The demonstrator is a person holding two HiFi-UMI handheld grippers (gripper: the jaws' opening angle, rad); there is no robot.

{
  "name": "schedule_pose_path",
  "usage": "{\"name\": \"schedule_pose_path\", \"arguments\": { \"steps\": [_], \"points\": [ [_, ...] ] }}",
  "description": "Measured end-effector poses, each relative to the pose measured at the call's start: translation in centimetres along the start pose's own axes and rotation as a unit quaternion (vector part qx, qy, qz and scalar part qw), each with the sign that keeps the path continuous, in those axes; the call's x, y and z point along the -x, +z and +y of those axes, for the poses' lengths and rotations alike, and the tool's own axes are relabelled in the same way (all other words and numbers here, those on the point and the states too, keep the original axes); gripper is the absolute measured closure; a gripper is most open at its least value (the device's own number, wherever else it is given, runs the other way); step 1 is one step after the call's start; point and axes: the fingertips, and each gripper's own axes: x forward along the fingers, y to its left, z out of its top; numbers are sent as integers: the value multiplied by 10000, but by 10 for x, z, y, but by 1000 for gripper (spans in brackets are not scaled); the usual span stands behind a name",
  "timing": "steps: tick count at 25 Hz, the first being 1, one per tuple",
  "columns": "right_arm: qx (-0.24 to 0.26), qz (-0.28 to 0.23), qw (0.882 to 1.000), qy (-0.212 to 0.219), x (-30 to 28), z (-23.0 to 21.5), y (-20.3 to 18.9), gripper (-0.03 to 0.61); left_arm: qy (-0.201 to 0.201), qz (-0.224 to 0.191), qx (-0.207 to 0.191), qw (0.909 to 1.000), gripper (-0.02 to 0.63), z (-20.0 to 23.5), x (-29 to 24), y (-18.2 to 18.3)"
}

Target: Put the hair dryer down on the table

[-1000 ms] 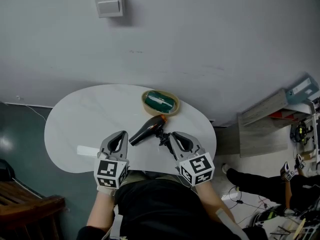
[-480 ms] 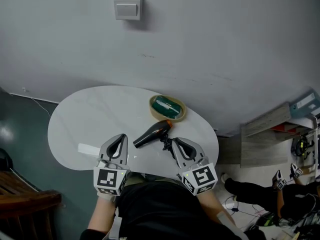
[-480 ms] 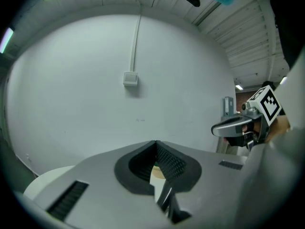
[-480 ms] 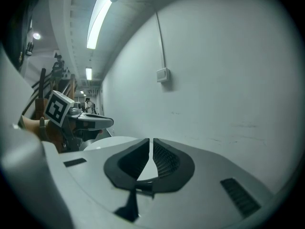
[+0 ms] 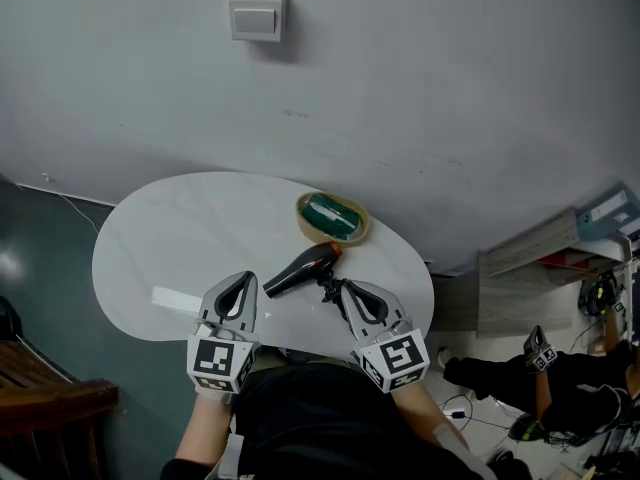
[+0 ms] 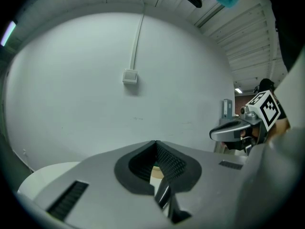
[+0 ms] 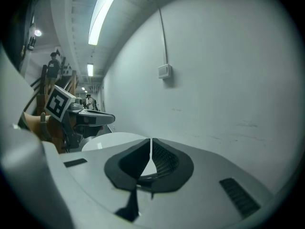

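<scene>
1. The white table (image 5: 150, 248) bears the hair dryer (image 5: 297, 269), which lies flat on its side between the two grippers. Its orange end points toward the tan dish (image 5: 352, 234).
2. I judge the dryer a rigid, smooth plastic shell. It looks moderately heavy toward the barrel and likely to roll or slip. If I regrip, I take the black handle near the cord (image 5: 326, 290), not the rounded barrel.
3. The left gripper (image 5: 242, 279) is clenched on nothing.
4. The right gripper (image 5: 345, 287) has just been closing. Its jaws stand nearly together with nothing between them.
</scene>
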Motion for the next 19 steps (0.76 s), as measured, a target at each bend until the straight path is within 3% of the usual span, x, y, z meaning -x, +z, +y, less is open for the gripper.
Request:
{"name": "schedule_pose_path", "arguments": {
  "steps": [7,19],
  "points": [
    [-176,115,9997,105,-1,1,-9,552,-3,34,47,10000,604,-1,-1,-2],
    [-372,29,9992,-120,1,-12,-11,564,-172,46,260,9995,604,-5,-4,-10]
  ]
}}
